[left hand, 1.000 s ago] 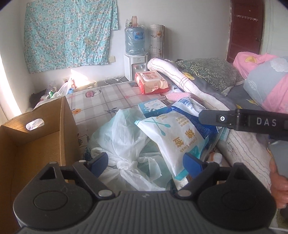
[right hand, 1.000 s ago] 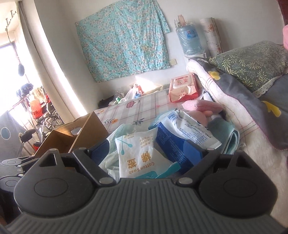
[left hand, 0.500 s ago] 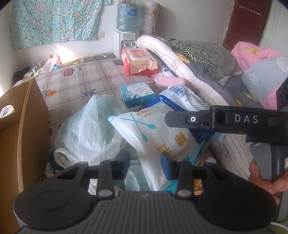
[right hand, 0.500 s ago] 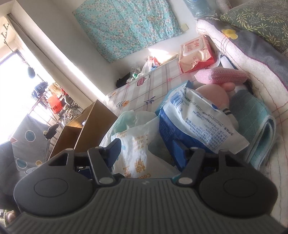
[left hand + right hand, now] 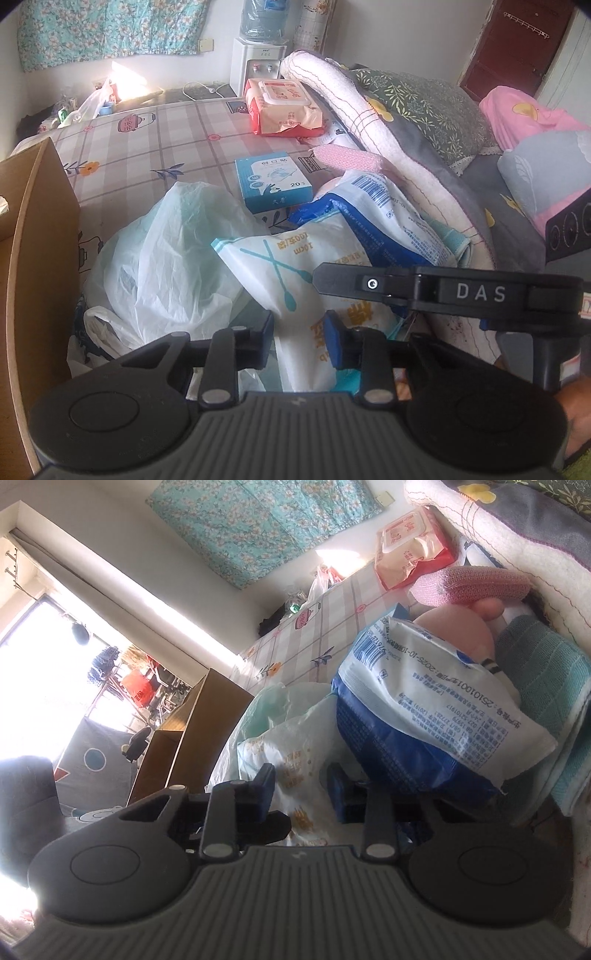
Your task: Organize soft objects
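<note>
White cotton swab pack (image 5: 295, 273) lies on the bed (image 5: 155, 147) atop a heap of plastic bags (image 5: 170, 258), beside a blue-white pack (image 5: 391, 221). Left gripper (image 5: 301, 341) tilts steeply down, jaws closing around the swab pack's near edge, pads against it. Right gripper (image 5: 301, 794) angles down shallower, rolled to one side, jaws closing on the same pack's other side (image 5: 291, 760), pads touching it. Right gripper's body crosses the left view; a hand (image 5: 576, 417) grips its handle at lower right. Cardboard box (image 5: 33, 266) stands left.
</note>
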Motion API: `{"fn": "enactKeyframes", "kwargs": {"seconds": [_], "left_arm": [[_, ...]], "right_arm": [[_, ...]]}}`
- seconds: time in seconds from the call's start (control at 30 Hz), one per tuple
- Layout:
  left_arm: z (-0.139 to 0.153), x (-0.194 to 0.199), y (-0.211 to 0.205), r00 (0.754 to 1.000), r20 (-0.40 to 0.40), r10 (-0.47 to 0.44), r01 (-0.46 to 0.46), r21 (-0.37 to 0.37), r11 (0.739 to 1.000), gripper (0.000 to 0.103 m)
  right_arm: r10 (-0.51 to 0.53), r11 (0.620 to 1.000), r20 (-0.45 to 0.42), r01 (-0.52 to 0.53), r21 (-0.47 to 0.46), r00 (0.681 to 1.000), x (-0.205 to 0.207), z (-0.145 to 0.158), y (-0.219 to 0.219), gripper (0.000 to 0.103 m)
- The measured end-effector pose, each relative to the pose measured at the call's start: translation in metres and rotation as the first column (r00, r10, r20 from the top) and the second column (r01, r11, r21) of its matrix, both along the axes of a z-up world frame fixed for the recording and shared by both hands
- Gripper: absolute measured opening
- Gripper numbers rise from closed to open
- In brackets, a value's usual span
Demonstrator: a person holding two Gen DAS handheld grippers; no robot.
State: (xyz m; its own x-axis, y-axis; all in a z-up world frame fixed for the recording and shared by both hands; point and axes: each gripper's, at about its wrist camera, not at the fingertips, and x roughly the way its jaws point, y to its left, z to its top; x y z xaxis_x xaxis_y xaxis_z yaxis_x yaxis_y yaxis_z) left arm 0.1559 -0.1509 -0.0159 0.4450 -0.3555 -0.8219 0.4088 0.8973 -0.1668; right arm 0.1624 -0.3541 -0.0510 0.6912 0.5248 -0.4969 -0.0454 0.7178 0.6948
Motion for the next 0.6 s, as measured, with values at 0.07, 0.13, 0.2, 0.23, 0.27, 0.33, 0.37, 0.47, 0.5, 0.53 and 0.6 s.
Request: {"fn": "enactKeyframes", "kwargs": {"seconds": [0.07,0.13,0.2,0.23,0.27,0.33,0.37,0.47,0.5,0.53,0.6], "left_arm": [[0.003,-0.001,0.002,1.0,0.008,-0.002,0.002,-0.008,1.0,0.027],[0.007,-0.004,0.002,1.0,0.021,-0.01,0.011,-0.006,1.0,0.026],[0.013,-0.009,0.002,0.999,0.036,-0.019,0.019,-0.004,1.0,0.026],[0.016,-0.012,0.002,0.999,0.045,-0.023,0.023,-0.005,1.0,0.026],[0.019,-0.015,0.003,0.998,0.053,-0.025,0.025,-0.007,1.0,0.026],[0.028,-0.024,0.006,0.997,0.077,-0.031,0.032,-0.014,0.999,0.026],[0.033,-0.028,0.008,0.995,0.09,-0.031,0.033,-0.018,0.999,0.026],[0.046,-0.042,0.018,0.992,0.125,-0.03,0.034,-0.031,0.999,0.026],[0.049,-0.046,0.021,0.99,0.135,-0.029,0.034,-0.034,0.999,0.026],[0.055,-0.051,0.026,0.988,0.152,-0.024,0.03,-0.039,0.999,0.026],[0.065,-0.059,0.037,0.983,0.181,-0.013,0.022,-0.047,0.999,0.026]], "right_arm": [[-0.011,1.0,0.008,0.011,0.002,1.0,-0.003,0.002,0.001,0.026],[-0.023,1.0,0.014,0.023,0.008,1.0,-0.009,0.006,0.002,0.025],[-0.036,0.999,0.02,0.035,0.014,0.999,-0.016,0.011,0.003,0.025],[-0.041,0.999,0.024,0.041,0.018,0.999,-0.019,0.014,0.003,0.025],[-0.046,0.999,0.028,0.046,0.022,0.999,-0.022,0.017,0.004,0.025],[-0.054,0.998,0.042,0.053,0.026,0.998,-0.031,0.025,0.008,0.025],[-0.057,0.998,0.05,0.056,0.023,0.997,-0.035,0.029,0.01,0.025],[-0.06,0.998,0.076,0.059,0.009,0.995,-0.047,0.046,0.021,0.025],[-0.06,0.998,0.085,0.059,0.006,0.995,-0.052,0.052,0.027,0.025],[-0.058,0.998,0.092,0.058,0.006,0.994,-0.054,0.057,0.031,0.025],[-0.049,0.999,0.116,0.048,0.005,0.992,-0.059,0.071,0.045,0.025]]}}
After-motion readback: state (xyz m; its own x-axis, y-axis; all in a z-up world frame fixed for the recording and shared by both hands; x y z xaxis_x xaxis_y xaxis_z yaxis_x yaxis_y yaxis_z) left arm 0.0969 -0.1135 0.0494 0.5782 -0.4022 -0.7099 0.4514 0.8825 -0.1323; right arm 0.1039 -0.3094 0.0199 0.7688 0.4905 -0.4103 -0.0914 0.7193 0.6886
